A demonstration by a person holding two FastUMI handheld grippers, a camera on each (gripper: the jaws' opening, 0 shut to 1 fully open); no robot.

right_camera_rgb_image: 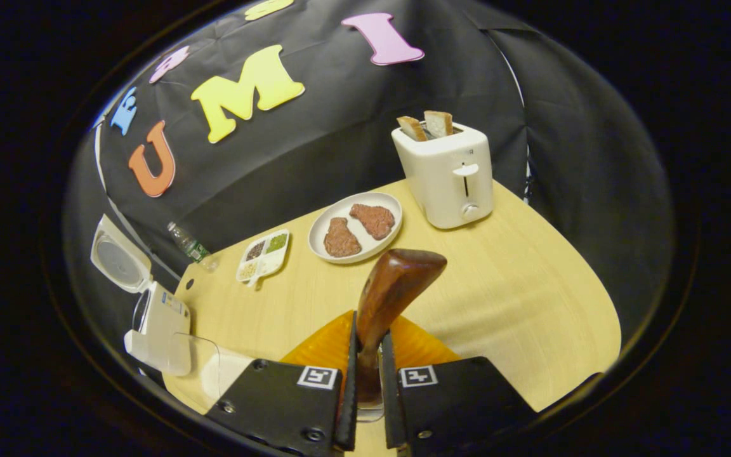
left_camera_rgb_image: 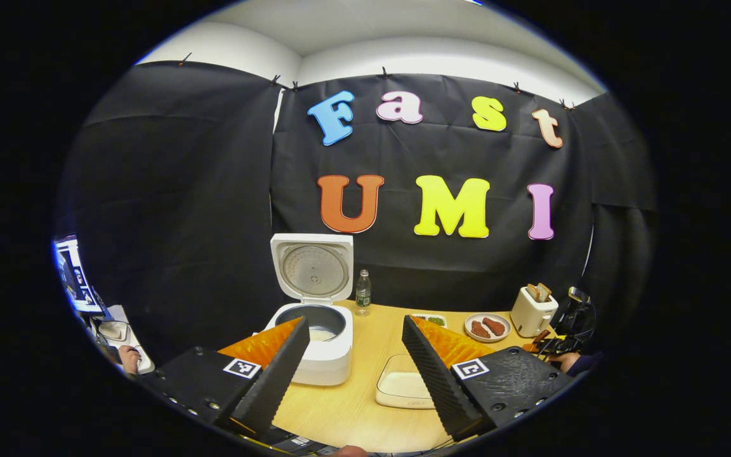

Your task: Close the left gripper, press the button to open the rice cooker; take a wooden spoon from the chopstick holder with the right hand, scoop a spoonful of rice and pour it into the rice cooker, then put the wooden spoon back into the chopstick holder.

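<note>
Nearest us in the right gripper view, our right gripper (right_camera_rgb_image: 366, 374) is clenched on the wooden spoon (right_camera_rgb_image: 391, 298), both fingers pressing its handle, its end raised over the tabletop (right_camera_rgb_image: 518, 298). Our left gripper (left_camera_rgb_image: 356, 365) hangs released, fingers wide apart, facing the rice cooker (left_camera_rgb_image: 315, 346), whose lid (left_camera_rgb_image: 312, 266) stands open, rice showing inside. A clear container (left_camera_rgb_image: 403, 384) sits just beside the cooker.

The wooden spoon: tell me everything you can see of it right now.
The wooden spoon looks like dark reddish-brown wood with a smooth sheen. In the right gripper view the right tool is shut on its handle, both fingers pressing the sides. The broad bowl end points up and away from the camera, tilted slightly right, above the light wooden table. No rice is visible on the side shown. Only the fingers touch it.
</note>
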